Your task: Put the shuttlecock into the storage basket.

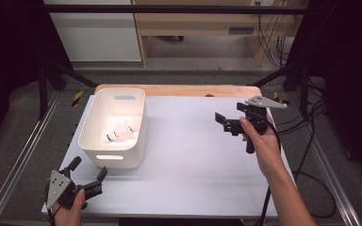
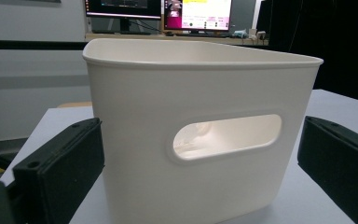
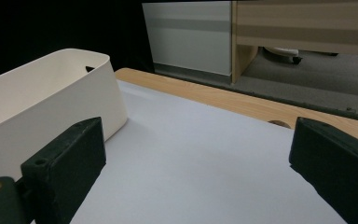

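Jaws spread wide and empty on both sides. From the high view: left gripper (image 1: 88,181) low at the near-left corner of the table (image 1: 193,160), aimed at the near end wall of the white bin (image 1: 94,136), close but apart; right gripper (image 1: 223,120) held above the right half of the table, well apart from the bin, pointing toward it. Inside the bin, white shuttlecocks (image 1: 120,131) lying on the floor.

From the left gripper view: bin (image 2: 135,140) dead ahead between the open jaws, its handle slot (image 2: 226,137) facing the camera, nothing gripped.

From the right gripper view: bin (image 3: 51,102) off to the left, bare table (image 3: 191,154) between the jaws, wooden edge beyond.

Probably the approach step toward the bin, grasp not yet made. Next move, likely: easing the left gripper forward to the near wall or slot rim, closing there without tipping the bin.
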`<action>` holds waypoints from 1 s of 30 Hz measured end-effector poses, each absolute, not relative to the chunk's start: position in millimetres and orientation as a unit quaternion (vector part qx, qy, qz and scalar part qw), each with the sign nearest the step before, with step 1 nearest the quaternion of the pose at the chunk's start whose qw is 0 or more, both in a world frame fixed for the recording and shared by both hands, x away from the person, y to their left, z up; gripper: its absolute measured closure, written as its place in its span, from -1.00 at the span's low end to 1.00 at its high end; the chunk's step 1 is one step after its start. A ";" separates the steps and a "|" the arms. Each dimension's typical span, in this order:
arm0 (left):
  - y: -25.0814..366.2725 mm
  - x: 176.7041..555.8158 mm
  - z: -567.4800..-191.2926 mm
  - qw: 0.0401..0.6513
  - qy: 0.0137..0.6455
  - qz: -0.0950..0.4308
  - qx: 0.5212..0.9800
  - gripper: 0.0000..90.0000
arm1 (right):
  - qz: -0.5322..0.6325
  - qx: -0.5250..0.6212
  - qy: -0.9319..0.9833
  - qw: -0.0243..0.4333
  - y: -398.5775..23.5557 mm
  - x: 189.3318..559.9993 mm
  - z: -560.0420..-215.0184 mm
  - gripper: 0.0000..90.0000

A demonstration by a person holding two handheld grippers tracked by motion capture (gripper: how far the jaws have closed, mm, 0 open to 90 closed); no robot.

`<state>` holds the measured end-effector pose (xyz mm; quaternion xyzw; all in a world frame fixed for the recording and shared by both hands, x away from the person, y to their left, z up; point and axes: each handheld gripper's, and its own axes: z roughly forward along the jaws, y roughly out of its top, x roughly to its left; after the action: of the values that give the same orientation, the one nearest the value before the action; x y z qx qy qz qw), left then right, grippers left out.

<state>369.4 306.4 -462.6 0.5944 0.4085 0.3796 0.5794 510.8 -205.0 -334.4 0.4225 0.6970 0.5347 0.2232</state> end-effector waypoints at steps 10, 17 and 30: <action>306.3 369.3 -462.6 0.580 0.408 0.379 0.595 -0.99 | 0.536 0.429 0.690 0.230 -219.1 505.0 -335.0 -0.91; 306.8 369.4 -462.7 0.579 0.408 0.380 0.595 -0.99 | 0.532 0.431 0.688 0.237 -227.1 501.4 -335.6 -0.91; 305.9 369.3 -462.7 0.580 0.406 0.380 0.595 -0.99 | 0.528 0.428 0.686 0.258 -239.3 491.9 -340.2 -0.92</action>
<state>369.3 305.9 -462.7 0.5954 0.4062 0.3797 0.5799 491.9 -239.3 -340.2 0.4278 0.6864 0.5284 0.2582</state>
